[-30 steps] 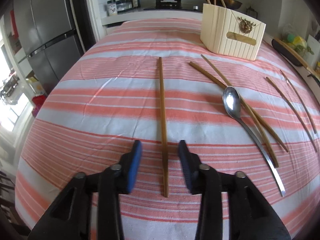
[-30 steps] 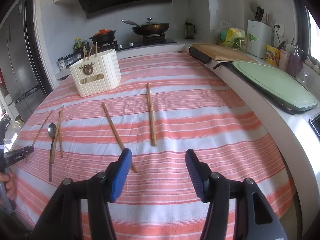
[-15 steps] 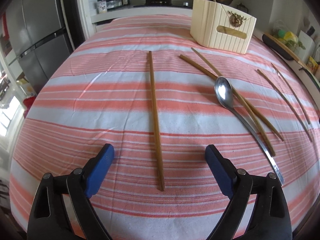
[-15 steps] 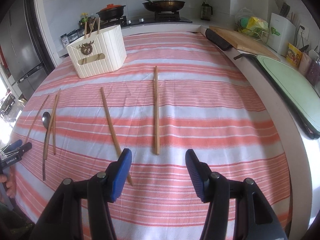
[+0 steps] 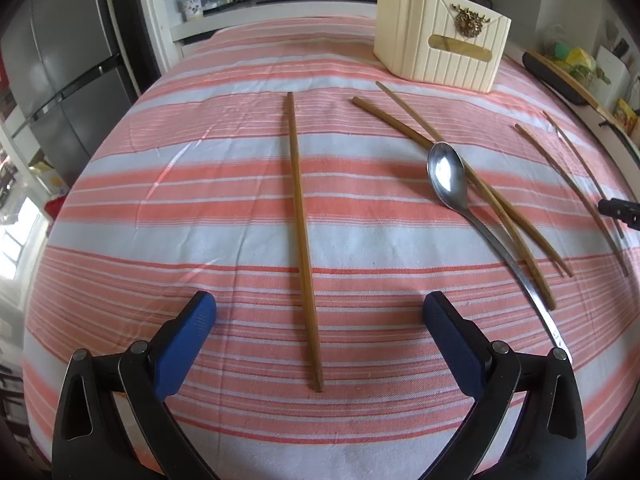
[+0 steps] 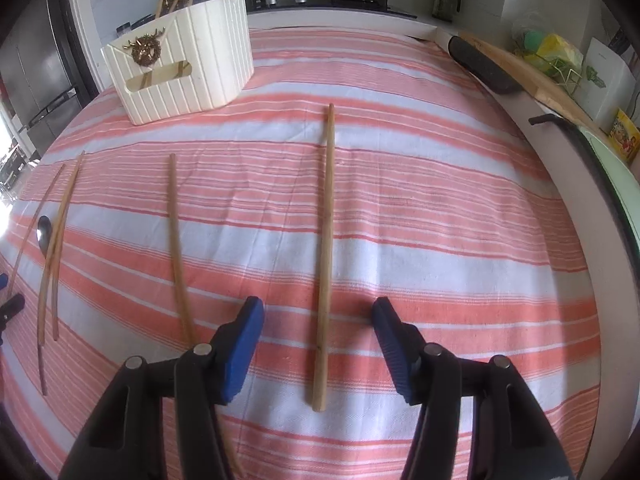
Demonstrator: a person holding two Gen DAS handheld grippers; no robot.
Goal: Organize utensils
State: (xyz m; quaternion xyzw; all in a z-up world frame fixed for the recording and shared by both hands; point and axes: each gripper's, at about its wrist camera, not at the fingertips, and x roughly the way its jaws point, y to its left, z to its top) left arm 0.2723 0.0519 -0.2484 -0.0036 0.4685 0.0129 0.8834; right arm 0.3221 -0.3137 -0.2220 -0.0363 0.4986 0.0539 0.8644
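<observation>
Straddling one chopstick [image 5: 303,240], your left gripper [image 5: 320,312] has just spread wide — your right gripper [image 6: 318,320] brackets another chopstick [image 6: 325,248], pads apart.

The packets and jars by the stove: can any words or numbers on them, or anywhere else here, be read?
None can be read.
Jar label: too blurred.
Yellow packet: print too small.
White box: green marks, illegible.
Cream holder: a gold ornament, no text.

Left gripper [image 5: 320,312] jaws, just opened wide, straddle a chopstick [image 5: 302,236] lying untouched on the striped cloth [image 5: 200,200]. Spoon [image 5: 460,196] apparently overlaps two crossed chopsticks [image 5: 480,192].
</observation>
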